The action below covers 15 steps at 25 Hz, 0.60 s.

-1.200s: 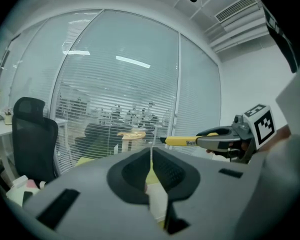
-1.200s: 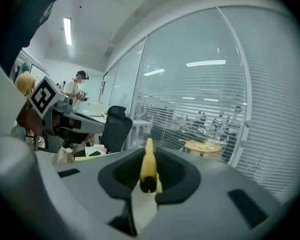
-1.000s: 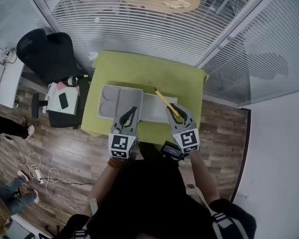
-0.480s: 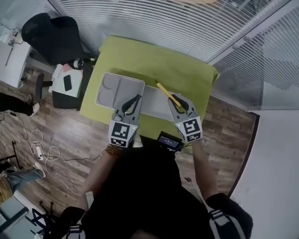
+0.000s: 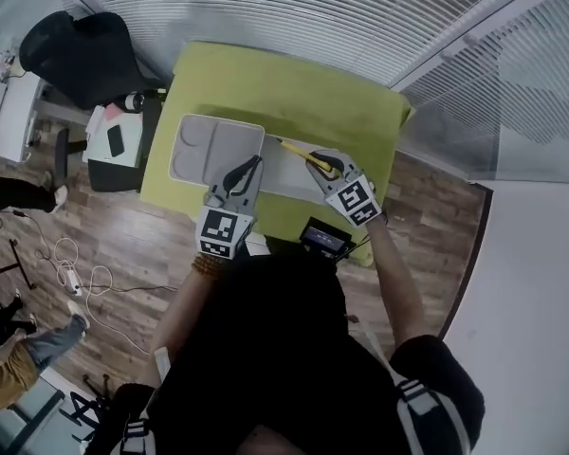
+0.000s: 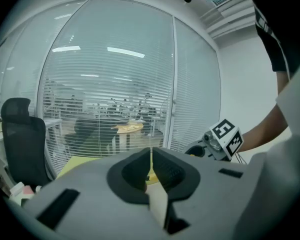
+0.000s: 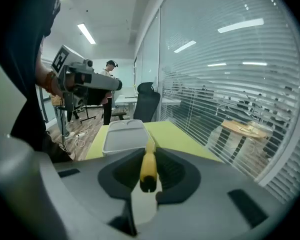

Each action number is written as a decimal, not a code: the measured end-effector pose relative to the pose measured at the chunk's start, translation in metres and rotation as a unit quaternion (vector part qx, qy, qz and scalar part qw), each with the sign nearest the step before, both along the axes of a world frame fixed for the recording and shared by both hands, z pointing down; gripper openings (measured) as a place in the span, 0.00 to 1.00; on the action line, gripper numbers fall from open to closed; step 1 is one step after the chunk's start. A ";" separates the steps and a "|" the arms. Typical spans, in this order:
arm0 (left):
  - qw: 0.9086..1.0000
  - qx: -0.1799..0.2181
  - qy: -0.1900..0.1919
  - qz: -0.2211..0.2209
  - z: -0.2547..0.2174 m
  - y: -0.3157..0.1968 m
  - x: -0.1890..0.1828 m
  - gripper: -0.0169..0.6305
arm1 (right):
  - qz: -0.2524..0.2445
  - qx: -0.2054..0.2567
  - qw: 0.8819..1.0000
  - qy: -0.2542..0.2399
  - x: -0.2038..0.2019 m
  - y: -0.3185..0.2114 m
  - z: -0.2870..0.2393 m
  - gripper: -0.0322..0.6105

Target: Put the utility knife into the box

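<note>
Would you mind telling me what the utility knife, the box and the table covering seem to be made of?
The utility knife looks like plastic: bright yellow, smooth, slightly glossy. The box seems to be moulded plastic: matte light grey, rounded corners, formed recesses. The table covering looks like cloth: yellow-green, no shine, hanging over the edge, though I can't be certain.

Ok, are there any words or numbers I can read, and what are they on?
No words or numbers can be read.
On the left marker cube and the right marker cube: black-and-white square patterns, no letters.
On the dark device at the person's waist: too small to read.
On the utility knife: no print shows.
</note>
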<state>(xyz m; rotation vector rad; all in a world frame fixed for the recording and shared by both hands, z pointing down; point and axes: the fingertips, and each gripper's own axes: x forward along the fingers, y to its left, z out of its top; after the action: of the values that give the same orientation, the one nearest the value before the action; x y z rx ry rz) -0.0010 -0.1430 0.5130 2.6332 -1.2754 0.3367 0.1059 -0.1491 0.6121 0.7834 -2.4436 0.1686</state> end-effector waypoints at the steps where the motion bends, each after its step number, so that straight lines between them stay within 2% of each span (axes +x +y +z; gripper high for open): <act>1: 1.000 0.000 -0.001 0.003 0.001 0.000 0.001 0.06 | -0.005 -0.005 1.000 0.000 0.000 0.002 0.004 0.15; 4: 1.000 0.002 -0.002 0.007 0.001 -0.003 0.004 0.06 | -0.013 -0.025 1.000 -0.005 0.000 0.004 0.017 0.15; 8: 1.000 0.005 0.001 0.008 -0.002 -0.004 0.005 0.06 | -0.030 -0.046 0.998 0.011 -0.001 0.006 0.037 0.15; 15: 1.000 0.001 0.003 -0.017 0.001 -0.007 -0.006 0.06 | -0.067 -0.081 0.994 0.031 -0.009 0.003 0.071 0.15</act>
<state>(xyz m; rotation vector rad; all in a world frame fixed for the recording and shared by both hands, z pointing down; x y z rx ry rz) -0.0072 -0.1501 0.5139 2.6084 -1.3189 0.3225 0.0966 -0.1457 0.6829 0.5438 -2.3790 0.2837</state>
